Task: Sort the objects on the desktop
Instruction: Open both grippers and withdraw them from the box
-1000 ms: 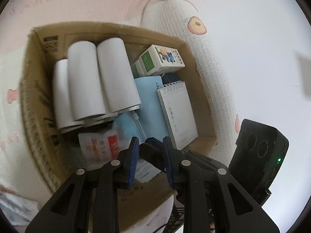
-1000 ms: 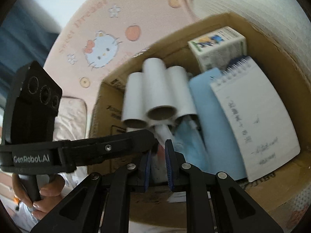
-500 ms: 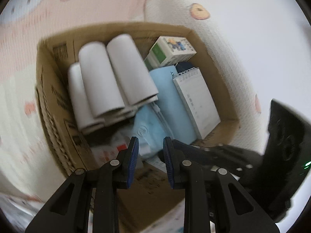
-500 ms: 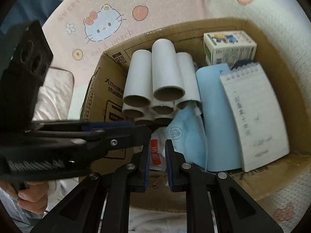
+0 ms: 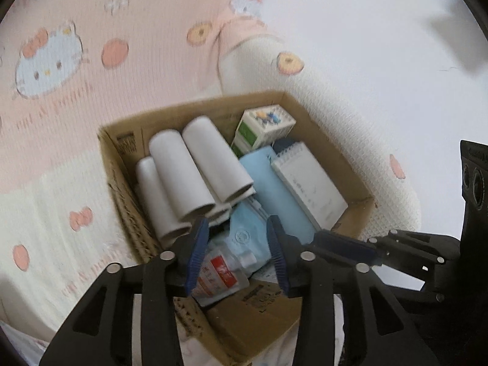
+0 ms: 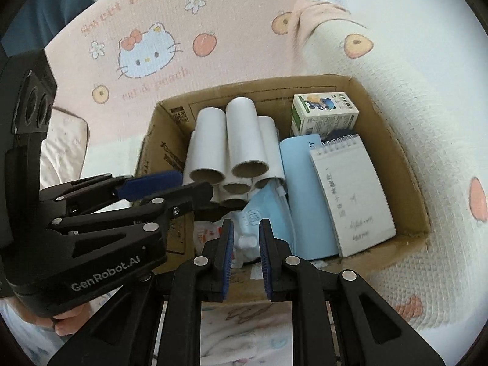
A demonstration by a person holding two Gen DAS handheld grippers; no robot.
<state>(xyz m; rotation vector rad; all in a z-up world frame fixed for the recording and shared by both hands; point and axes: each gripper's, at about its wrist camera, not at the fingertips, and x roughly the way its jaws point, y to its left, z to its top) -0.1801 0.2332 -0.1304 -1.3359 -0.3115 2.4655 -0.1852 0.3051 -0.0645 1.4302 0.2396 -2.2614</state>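
Note:
An open cardboard box [image 6: 405,164] holds a stack of white paper tubes [image 6: 241,140], a light blue sheet [image 6: 305,189], a spiral notepad [image 6: 350,192], a small green-and-white carton [image 6: 324,116], a blue face mask [image 6: 268,210] and a red-and-white sachet [image 5: 219,274]. My left gripper [image 5: 238,222] hovers above the box's near side; its jaws are opening and nothing is between them. It also shows in the right wrist view as the left gripper [image 6: 192,183] over the box's left wall. My right gripper [image 6: 246,222] hangs shut and empty above the near edge.
The box sits on a pink and cream blanket [image 6: 146,52] printed with cartoon cats and peaches. The blanket bunches up into a cream fold [image 6: 427,97] along the box's right side. A hand [image 6: 65,323] grips the left gripper's handle at lower left.
Both grippers have lifted and drawn back from the box, so more blanket shows around it. The left jaws have spread wider. The right jaws stayed shut.

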